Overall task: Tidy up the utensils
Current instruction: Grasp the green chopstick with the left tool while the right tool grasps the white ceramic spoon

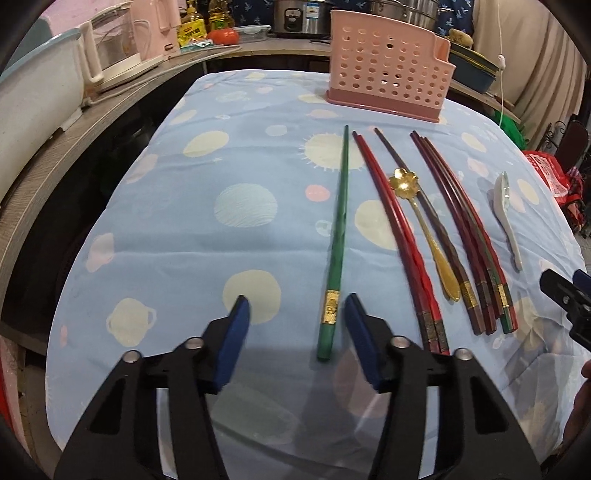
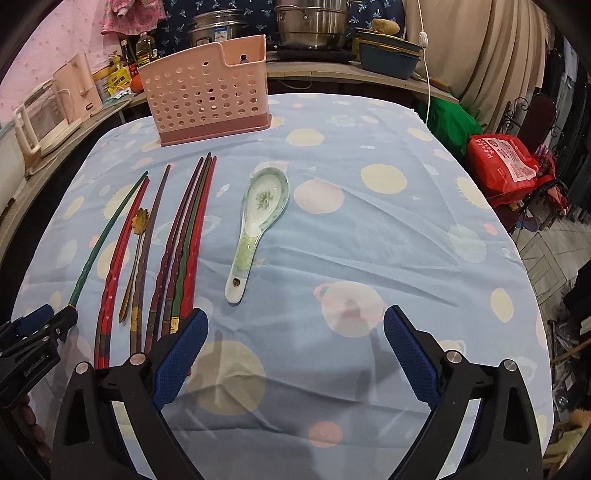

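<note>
A green chopstick (image 1: 338,236) lies alone on the blue cloth, its thick end between the fingers of my open left gripper (image 1: 297,306). To its right lie two red chopsticks (image 1: 399,236), a gold flower spoon (image 1: 424,229), a brown chopstick (image 1: 424,206) and a bundle of dark red and green chopsticks (image 1: 465,229). A white ceramic spoon (image 2: 258,218) lies ahead of my open, empty right gripper (image 2: 295,321). A pink perforated utensil holder (image 1: 389,70) stands at the far side; it also shows in the right wrist view (image 2: 207,92).
The table carries a blue cloth with pale dots (image 2: 369,240). A counter behind holds kettles (image 1: 110,48), oil bottles, steel pots (image 2: 314,22) and a blue tub (image 2: 388,55). A red bag (image 2: 506,166) sits on a chair at the right.
</note>
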A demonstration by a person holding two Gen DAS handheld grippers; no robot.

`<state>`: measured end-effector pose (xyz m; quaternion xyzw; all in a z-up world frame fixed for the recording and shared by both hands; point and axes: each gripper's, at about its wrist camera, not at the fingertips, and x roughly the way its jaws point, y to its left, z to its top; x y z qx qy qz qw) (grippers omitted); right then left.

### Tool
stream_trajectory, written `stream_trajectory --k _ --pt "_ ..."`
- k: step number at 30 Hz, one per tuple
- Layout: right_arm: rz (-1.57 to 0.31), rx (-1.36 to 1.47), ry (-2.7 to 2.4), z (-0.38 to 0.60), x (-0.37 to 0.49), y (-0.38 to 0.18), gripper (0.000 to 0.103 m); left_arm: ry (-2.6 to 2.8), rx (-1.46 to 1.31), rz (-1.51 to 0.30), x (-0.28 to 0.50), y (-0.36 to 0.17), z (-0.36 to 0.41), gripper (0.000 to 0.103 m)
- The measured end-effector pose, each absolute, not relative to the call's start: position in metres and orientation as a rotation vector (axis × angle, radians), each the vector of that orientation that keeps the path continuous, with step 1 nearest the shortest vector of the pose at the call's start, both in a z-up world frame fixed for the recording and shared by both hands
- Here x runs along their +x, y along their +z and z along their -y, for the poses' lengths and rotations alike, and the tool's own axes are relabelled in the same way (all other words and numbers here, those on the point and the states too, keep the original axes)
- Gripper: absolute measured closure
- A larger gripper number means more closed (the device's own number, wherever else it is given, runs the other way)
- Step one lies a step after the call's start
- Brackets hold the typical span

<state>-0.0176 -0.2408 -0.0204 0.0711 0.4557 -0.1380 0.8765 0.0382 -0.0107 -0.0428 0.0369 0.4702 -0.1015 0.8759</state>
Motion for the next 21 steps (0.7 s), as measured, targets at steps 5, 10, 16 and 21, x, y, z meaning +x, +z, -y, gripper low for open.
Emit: stream_trajectory --k 5,10,16,21 --pt "-0.962 0.152 -0.281 0.243 -0.007 -0.024 0.027 -0.263 0.054 -0.995 0.040 -0.040 0.011 0.093" --pt "-0.970 0.174 -0.262 0.243 0.006 -0.027 0.043 -0.263 0.043 -1.003 0.042 -0.041 0.008 0.094" --pt "-0.993 0.238 -0.218 0.239 0.024 -0.036 0.066 -0.254 0.044 -1.002 0.043 -0.043 0.009 0.095" --pt "-0.983 0.267 -0.213 0.240 0.033 -0.038 0.071 -0.252 0.046 -0.998 0.044 -0.044 0.009 0.095"
